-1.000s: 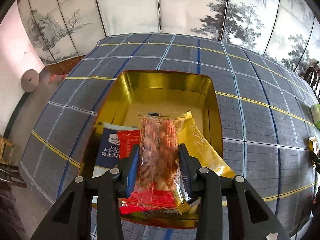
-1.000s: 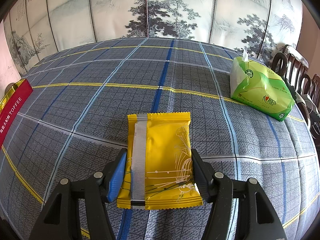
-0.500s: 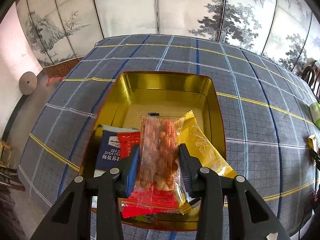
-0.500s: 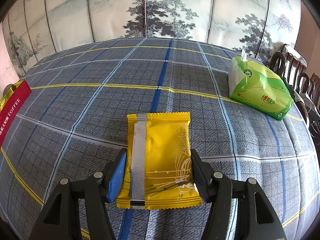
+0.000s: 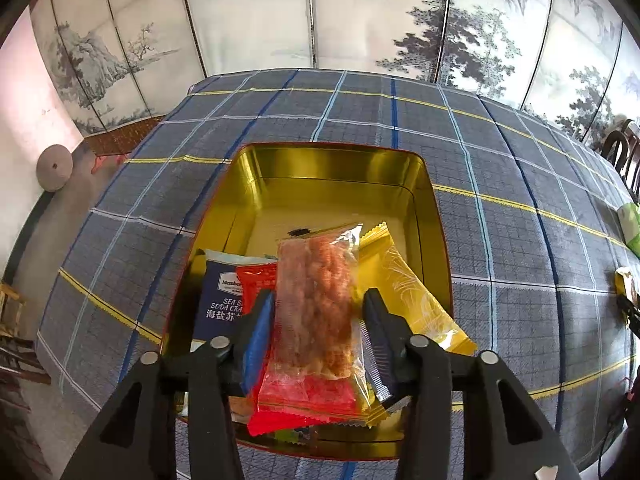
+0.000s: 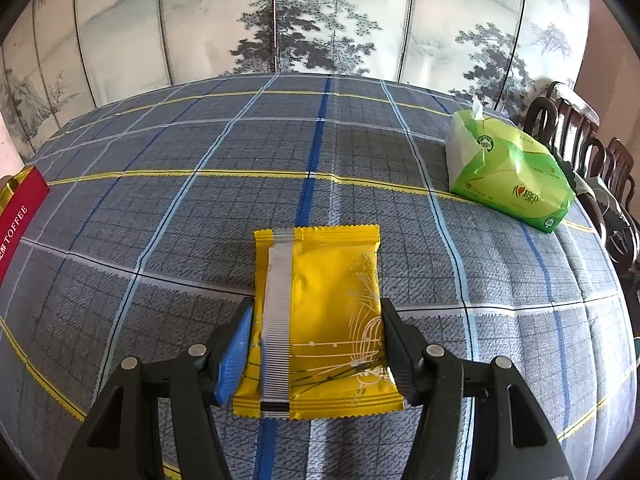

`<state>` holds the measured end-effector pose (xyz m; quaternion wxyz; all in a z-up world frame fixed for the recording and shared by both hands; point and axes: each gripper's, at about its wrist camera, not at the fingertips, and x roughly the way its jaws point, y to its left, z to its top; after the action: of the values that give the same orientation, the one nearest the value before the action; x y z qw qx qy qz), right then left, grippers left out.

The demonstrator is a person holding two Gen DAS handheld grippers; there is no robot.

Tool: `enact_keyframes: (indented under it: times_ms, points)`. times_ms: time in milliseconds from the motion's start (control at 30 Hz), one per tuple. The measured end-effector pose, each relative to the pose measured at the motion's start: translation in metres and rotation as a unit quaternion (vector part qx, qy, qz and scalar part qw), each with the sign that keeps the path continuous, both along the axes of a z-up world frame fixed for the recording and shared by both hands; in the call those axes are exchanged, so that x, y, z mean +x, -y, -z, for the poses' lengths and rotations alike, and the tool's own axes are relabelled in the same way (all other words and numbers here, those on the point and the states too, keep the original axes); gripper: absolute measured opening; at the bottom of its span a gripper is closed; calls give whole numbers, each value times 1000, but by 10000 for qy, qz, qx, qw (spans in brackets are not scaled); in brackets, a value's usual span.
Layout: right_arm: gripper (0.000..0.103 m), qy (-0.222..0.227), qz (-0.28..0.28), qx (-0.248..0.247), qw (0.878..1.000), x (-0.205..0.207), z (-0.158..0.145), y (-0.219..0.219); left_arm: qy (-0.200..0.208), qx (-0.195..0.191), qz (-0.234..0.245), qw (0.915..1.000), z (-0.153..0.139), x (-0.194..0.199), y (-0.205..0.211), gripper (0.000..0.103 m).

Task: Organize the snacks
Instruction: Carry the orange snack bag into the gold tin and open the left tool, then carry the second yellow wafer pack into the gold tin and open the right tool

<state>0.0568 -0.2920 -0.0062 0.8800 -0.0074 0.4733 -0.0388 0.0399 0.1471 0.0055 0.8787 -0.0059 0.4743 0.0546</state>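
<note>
Two grippers, each clamped on one packet. Left gripper [image 5: 318, 326] grips clear packet of orange snack [image 5: 316, 304], held over near end of gold tin [image 5: 332, 168]. Under it in tin: one red packet [image 5: 254, 280], one navy soda-cracker pack [image 5: 218, 300], one yellow packet [image 5: 408, 296] leaning over right rim; far half of tin bare. Right gripper [image 6: 316, 334] pinches yellow packet [image 6: 320, 320] by its sides above plaid tablecloth [image 6: 200, 200]. Beyond: green tissue pack [image 6: 508, 172] far right, red tin wall at left edge.
</note>
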Motion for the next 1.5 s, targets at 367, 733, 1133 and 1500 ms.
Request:
enact_keyframes:
  times_ms: [367,733,1133,1500]
  points:
    - [61,244,-379,291,9986,9,-30,-49,31,25,89,10000,1,-3,-2,58]
    - [61,406,-1490,724,9853,20,-59,-163,182,-49,98,9998,-13,-17,-7,70]
    - [61,354,-2462,1022,9632,23,-78,-278,364,-120,-618,9974,-37,-55,-56,79]
    - [61,134,-2933,873,9519,19,-73,-352,281,85,-1081,9937,-32,-82,-93,82]
